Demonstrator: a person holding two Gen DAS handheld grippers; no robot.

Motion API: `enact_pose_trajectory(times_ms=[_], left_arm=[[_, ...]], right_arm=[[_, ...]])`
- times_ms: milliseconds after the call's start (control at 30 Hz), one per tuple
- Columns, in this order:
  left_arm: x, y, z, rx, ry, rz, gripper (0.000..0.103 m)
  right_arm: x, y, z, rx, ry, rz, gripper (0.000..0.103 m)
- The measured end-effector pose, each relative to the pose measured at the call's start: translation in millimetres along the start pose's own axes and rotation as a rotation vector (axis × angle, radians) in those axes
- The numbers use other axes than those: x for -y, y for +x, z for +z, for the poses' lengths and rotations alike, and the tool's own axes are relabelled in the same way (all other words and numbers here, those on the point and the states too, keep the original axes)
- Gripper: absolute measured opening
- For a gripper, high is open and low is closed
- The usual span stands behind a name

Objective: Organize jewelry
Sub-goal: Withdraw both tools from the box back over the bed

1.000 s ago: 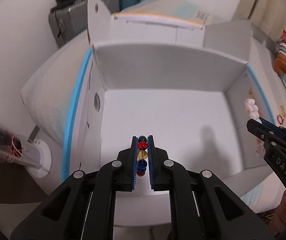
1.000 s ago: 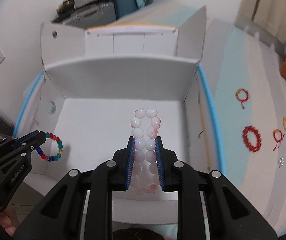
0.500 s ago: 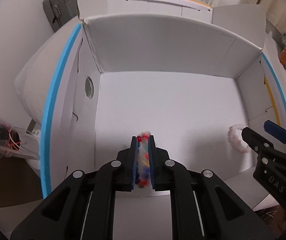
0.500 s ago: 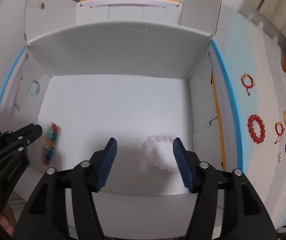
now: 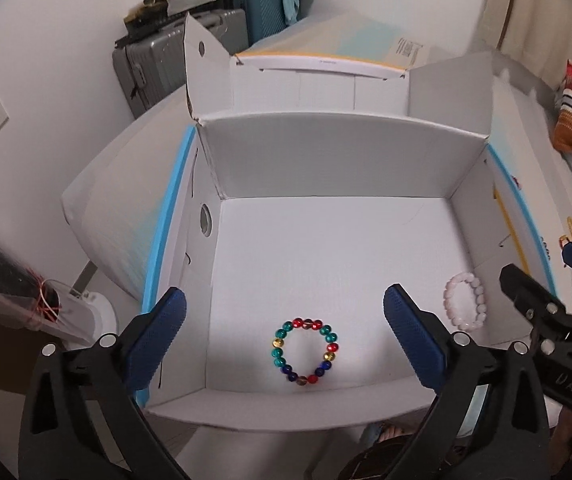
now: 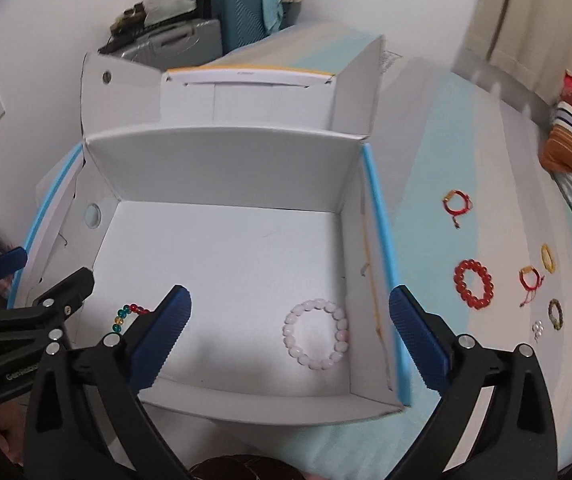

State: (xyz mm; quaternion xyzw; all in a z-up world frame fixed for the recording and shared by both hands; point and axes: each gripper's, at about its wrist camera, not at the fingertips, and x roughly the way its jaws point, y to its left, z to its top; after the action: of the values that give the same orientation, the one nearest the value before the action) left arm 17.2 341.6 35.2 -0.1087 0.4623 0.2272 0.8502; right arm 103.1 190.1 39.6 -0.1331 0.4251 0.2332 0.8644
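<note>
Both grippers (image 5: 284, 316) (image 6: 290, 318) just sprung wide and empty, light slippery bead bracelets (image 5: 305, 351) (image 6: 316, 334) dropped in box (image 6: 222, 160); best pinched across the beads.

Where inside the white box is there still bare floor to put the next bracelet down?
The back half of the white box, up to its rear wall, is bare, and so is the middle strip. The front is crowded: the multicolored bracelet lies front-centre-left and the pink bracelet by the right wall, under the open left gripper and right gripper.
</note>
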Motion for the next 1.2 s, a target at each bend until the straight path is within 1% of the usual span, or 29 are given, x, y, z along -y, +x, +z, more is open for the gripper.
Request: enact_pose_trajectory(times_ms=[267,567,700,867,1200], left_arm=[[18,-24,-10,0.024,0.012,-0.032,0.097],[51,-54,-15,0.07,0.045,-0.059,0.097],[70,-68,-17,0.092,0.06,-0.08,0.097],[97,-79,-22,0.103,0.098,-0.088,0.097],[151,-109,-40,0.148,0.157,-0.144,0.097]], right_arm=[[33,-30,-12,0.044,0.066,-0.019,0.095],[72,-64,-26,0.092,0.118,-0.056,0.095],[93,-78,-36,0.107,0.143,-0.072,0.095],[117,-94,-48,0.118,0.16,-0.082,0.095],[170,-134,-80,0.161,0.224,-0.143,0.095]])
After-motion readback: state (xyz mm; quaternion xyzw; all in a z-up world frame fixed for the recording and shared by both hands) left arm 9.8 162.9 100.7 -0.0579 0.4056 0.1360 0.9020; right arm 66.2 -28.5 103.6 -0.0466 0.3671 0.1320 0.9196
